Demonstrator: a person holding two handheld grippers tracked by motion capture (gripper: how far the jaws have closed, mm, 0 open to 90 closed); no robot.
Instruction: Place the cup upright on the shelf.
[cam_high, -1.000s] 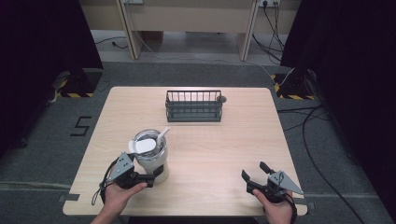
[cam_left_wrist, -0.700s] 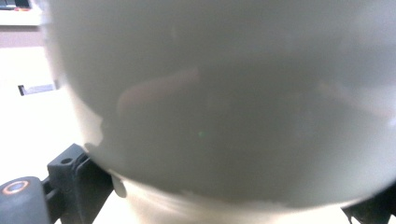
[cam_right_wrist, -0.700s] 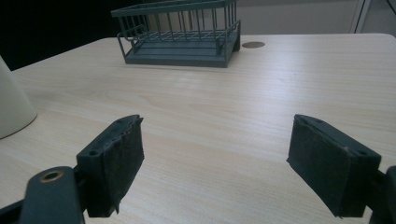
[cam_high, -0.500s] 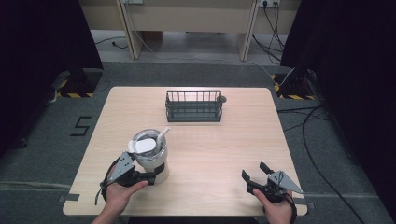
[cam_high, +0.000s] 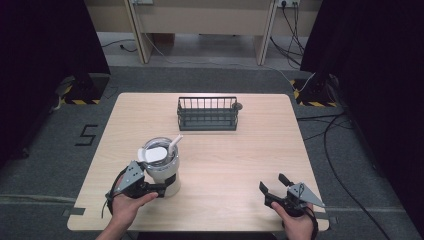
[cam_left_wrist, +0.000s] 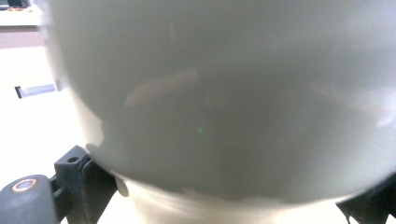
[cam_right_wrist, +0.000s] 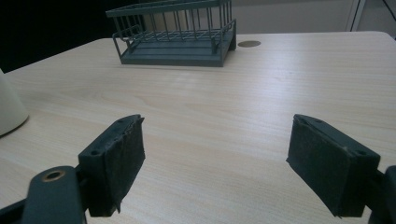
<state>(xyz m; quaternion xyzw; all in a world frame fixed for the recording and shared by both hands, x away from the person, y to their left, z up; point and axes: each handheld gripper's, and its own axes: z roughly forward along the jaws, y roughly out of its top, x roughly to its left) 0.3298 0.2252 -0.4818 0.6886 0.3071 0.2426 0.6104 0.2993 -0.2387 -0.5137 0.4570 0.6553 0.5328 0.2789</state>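
Little has shifted since the earlier frame: my left tool (cam_high: 161, 189) has stayed pressed around the base of the white jar (cam_high: 161, 167), and the right tool (cam_high: 274, 188) has not stirred from the near right corner of the worktop (cam_high: 260, 150).

From the left gripper view I see the jar's pale wall (cam_left_wrist: 224, 107) bulging right up to the lens, with one black jaw at each lower corner, so I read that tool as closed on the jar low down, near its foot. My right tool (cam_right_wrist: 215, 172) holds nothing; its jaws stand wide apart over bare wood.

I judge the jar to be rigid and smooth, probably glazed or hard plastic, so it may slip under a light squeeze. It looks stout and could be fairly heavy. A white lid or disc (cam_high: 156, 154) lies across its mouth, and a white handle (cam_high: 173, 145), perhaps a spoon, leans out over the rim toward the far right. Both seem loose, so tilting could tip them out. Holding so low makes the jar top-heavy in the grip; I would keep it upright and take the handle with the free tool.

Beyond the jar, toward the far edge, stands a dark wire basket (cam_high: 207, 114), well apart, with a small round cap (cam_high: 238, 106) in the worktop just beside its right end. Nothing lies between the jar and basket.
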